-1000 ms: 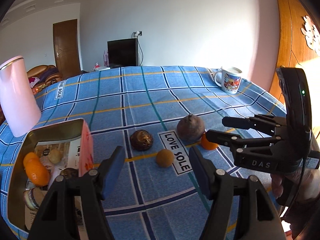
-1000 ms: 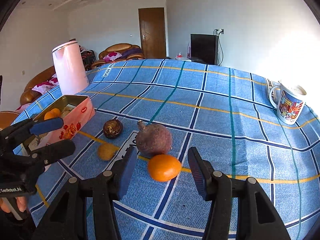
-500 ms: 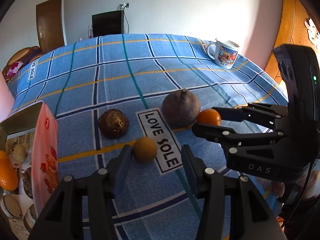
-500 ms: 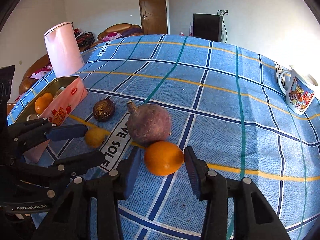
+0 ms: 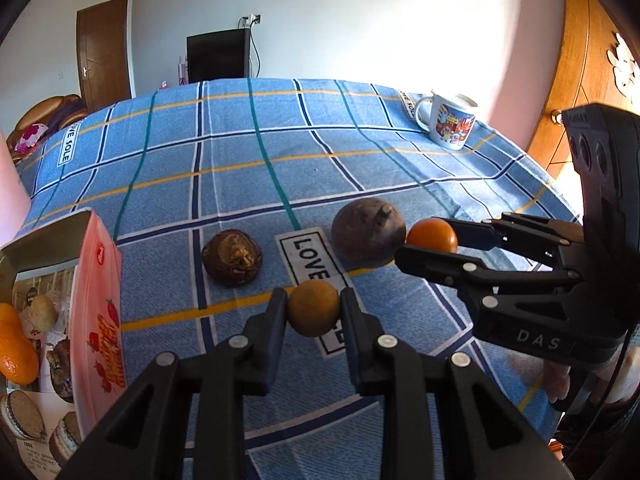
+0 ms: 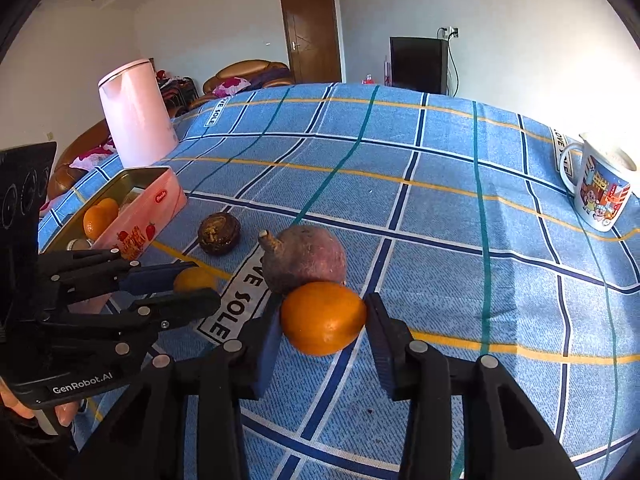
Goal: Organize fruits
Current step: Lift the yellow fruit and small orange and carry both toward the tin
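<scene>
Left gripper (image 5: 313, 308): black plastic fingers pinch a small round yellow-brown fruit (image 5: 313, 307), dull and matte-skinned, one pad touching each side.
Right gripper (image 6: 322, 320): black fingers with blue pads close on a smooth glossy orange (image 6: 323, 318), slightly flattened; the left pad touches it, the right pad is at its edge and contact there is not clear.
Just past the right fingers: a large dusky purple-brown round fruit with a stubby stem (image 6: 303, 259), rough-skinned, touching the orange.
Ahead-left of the left fingers: a dark brown wrinkled round fruit with a tan patch (image 5: 232, 257), apart from the others.
Left of the left fingers: an open rectangular metal tin with pink strawberry-printed sides (image 5: 100, 300), holding another orange (image 5: 16, 350) and packaged biscuits.
Surface: a woven blue plaid tablecloth (image 6: 440, 208) with yellow, teal and navy lines and a "LOVE SOLE" label under the fruits.
Far right of both: a white ceramic mug with cartoon print (image 6: 602, 188).
Right view only: a tall pale pink smooth kettle (image 6: 136, 114), whole, beyond the tin; the left view catches only its edge.
Left view only: the tin's contents seen from above.
</scene>
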The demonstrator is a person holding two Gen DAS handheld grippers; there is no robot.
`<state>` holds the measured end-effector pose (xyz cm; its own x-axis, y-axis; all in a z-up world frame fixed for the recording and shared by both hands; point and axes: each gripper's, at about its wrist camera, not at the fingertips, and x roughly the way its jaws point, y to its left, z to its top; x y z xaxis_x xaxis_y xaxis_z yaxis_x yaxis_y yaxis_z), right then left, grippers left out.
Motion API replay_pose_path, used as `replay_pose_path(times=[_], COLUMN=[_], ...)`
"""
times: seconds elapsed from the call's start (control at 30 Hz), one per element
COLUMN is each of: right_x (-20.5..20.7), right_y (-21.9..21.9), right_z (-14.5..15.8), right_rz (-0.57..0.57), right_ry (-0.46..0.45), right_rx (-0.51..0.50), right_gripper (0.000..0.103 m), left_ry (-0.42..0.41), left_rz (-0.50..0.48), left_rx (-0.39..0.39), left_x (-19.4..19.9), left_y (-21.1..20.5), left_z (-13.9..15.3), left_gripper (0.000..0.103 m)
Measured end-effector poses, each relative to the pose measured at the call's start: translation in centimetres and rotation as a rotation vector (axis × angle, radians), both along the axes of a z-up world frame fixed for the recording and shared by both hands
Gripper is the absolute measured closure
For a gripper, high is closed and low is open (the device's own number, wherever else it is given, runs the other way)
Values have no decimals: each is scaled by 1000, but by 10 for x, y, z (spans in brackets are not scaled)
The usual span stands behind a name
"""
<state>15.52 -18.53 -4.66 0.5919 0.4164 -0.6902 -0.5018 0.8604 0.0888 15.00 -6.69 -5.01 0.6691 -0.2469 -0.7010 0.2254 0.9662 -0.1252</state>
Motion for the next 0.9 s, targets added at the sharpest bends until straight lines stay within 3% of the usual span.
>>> replay_pose_path(times=[0.27,0.5,0.9], right_x=[-13,-23,-31], right_y=[0,-2,-6], right_z=[12,19,23], right_rz=[19,28,27], right_ry=[-94,-156,-202], right_rx=[25,46,72], right_gripper=[60,60,60], left_ry=[-99,-76,-177], left_rz=[13,7,40], left_rx=[3,-32,-24], left_x=[-14,-19,-32], left_y=[1,-2,-1], left_z=[11,-1,11], left_gripper=[75,75,75])
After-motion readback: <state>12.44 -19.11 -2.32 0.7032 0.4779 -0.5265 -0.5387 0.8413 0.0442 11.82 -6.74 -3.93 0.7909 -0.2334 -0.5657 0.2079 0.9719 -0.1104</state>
